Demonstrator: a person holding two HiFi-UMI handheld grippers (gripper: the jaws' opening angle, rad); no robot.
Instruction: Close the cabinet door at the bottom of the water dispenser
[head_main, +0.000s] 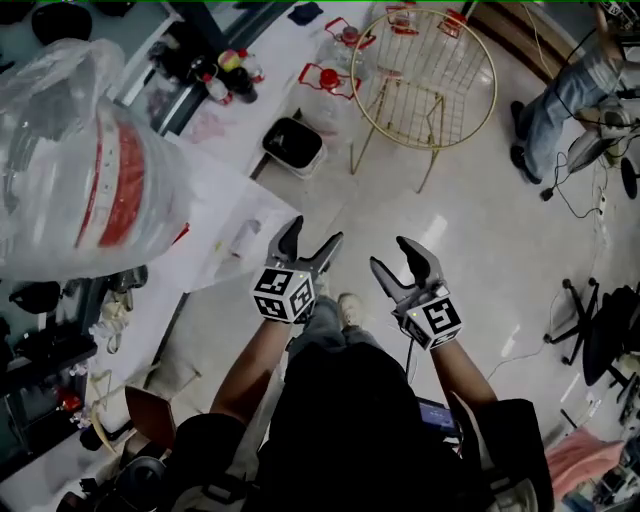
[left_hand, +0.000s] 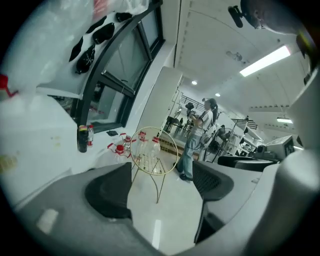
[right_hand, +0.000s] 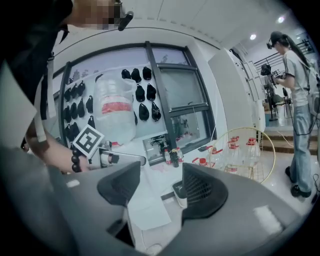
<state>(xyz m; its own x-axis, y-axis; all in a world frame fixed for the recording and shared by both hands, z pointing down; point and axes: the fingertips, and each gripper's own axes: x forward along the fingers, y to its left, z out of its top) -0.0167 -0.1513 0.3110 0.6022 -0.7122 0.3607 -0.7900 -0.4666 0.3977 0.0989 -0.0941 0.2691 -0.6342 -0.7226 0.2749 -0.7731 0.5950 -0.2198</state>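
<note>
Under the plastic-wrapped water jug (head_main: 90, 160), at the head view's left, is where the dispenser's cabinet door ought to be. No view shows it, because the jug and the clutter below it hide the dispenser's lower front. I can't say whether the door is shut or ajar.

My guess is that nobody is working on it at this moment. The left gripper (head_main: 313, 232) and right gripper (head_main: 392, 252) both hover in front of the person over the floor (head_main: 480, 230), well apart from the dispenser. Both have their jaws released with nothing between them, and each gripper view bears that out. If the door does stand open, the whole job is left: getting down low and pushing it to.

Past the jug a white bench (head_main: 275, 60) runs along the window wall, carrying dark bottles (head_main: 235, 75), with a black bin (head_main: 293, 143) just beside it. Red-capped clear bottles (head_main: 325, 80) stand near a round gold wire chair (head_main: 425, 75) on the pale, glossy floor. Another person (head_main: 560, 100) stands farther off.
</note>
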